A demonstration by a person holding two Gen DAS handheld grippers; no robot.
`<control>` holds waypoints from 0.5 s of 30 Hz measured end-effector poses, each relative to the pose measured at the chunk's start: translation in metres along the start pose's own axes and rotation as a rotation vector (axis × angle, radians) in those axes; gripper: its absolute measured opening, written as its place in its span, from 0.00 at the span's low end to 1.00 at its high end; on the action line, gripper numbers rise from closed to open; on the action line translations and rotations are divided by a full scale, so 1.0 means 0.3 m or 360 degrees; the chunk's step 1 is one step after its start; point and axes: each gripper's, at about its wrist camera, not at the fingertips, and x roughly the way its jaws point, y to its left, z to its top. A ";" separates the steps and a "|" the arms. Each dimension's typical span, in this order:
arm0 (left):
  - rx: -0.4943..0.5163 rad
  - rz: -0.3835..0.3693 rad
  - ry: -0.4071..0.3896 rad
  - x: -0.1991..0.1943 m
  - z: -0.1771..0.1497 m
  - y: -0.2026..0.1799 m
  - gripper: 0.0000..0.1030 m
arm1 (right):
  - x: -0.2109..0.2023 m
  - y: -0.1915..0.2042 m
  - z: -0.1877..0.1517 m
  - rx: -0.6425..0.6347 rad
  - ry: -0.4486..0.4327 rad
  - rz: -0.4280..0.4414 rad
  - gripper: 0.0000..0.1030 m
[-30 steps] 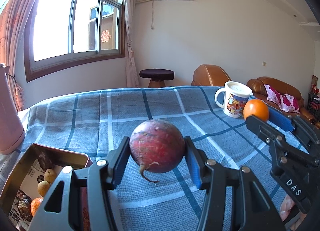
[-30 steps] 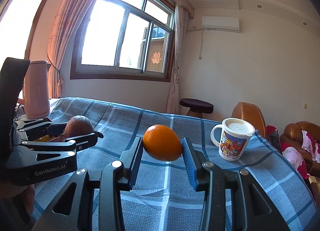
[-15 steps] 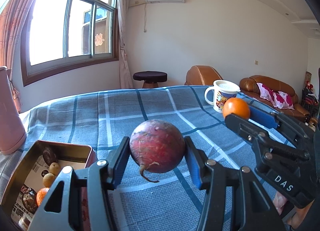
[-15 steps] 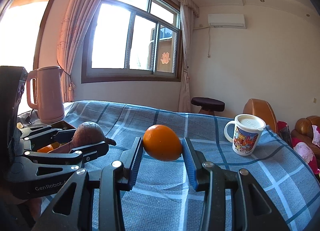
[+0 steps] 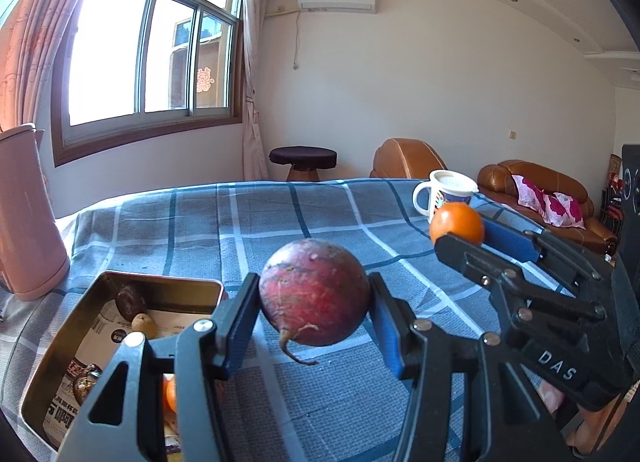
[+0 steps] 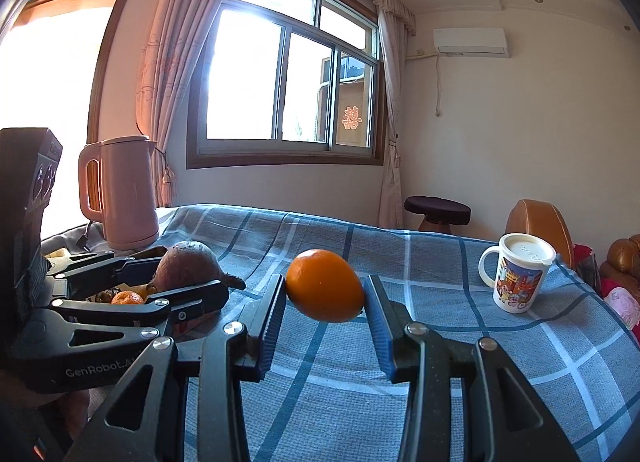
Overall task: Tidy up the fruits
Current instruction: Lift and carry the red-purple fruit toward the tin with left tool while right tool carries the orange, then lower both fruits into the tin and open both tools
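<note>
My left gripper [image 5: 314, 312] is shut on a round, dark red passion fruit [image 5: 314, 292] with a curled stem, held above the blue checked tablecloth [image 5: 280, 218]. Just left of it lies a metal tin [image 5: 160, 286] lined with printed paper, holding several small fruits. My right gripper [image 6: 324, 314] is shut on an orange [image 6: 325, 285], also held in the air. In the left wrist view that orange [image 5: 457, 222] shows at the right. The right wrist view shows the passion fruit [image 6: 186, 264] in the left gripper [image 6: 192, 274], at the left above the tin.
A pink kettle [image 6: 120, 192] stands at the table's far left corner. A white picture mug [image 6: 518, 276] with a lid stands at the far right. Beyond the table are a dark stool [image 5: 303, 161], brown leather chairs [image 5: 532, 190] and a window.
Both grippers have swung left with their fruits. The tin has come further into the left wrist view and the kettle into the right. Neither grip has changed.
</note>
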 end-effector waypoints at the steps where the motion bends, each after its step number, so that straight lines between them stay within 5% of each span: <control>1: -0.0007 0.0005 -0.0002 -0.007 0.001 0.011 0.53 | 0.002 0.004 0.005 0.0004 0.0001 0.0011 0.41; 15: -0.0056 0.0130 -0.0001 -0.059 0.002 0.142 0.53 | 0.037 0.092 0.060 -0.0003 0.0003 0.0128 0.41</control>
